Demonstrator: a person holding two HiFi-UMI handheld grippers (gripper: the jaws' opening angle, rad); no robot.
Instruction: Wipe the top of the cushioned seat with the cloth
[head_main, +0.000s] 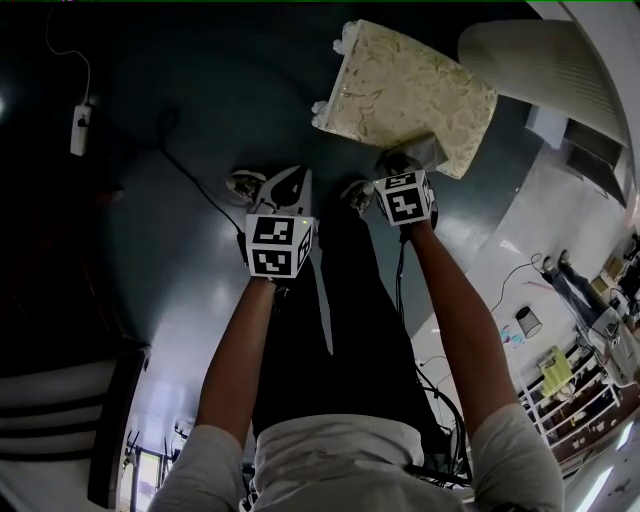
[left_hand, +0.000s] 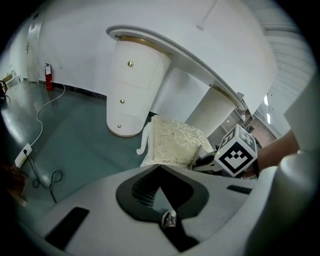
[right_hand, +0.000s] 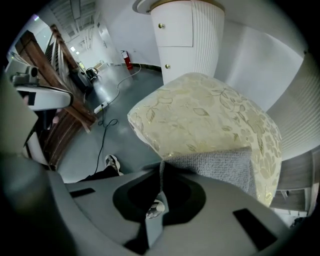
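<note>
"Nearest first: how do the jaws stand?"

"The left gripper (left_hand: 159, 166) has its jaws pressed together on nothing, over the floor (left_hand: 75, 135) and short of the seat. The right gripper (right_hand: 161, 167) is clenched on the edge of the grey cloth (right_hand: 215, 162)."

"Where does the cloth lie?"

"On the near edge of the cushioned seat (right_hand: 200, 110). Its lower part is covered by the gripper's body, and from the head view only a corner shows."

"And beyond?"

"A white cabinet (right_hand: 187, 35) stands behind the seat, its top cut off. A cable (left_hand: 45, 110) trails over the floor."
</note>
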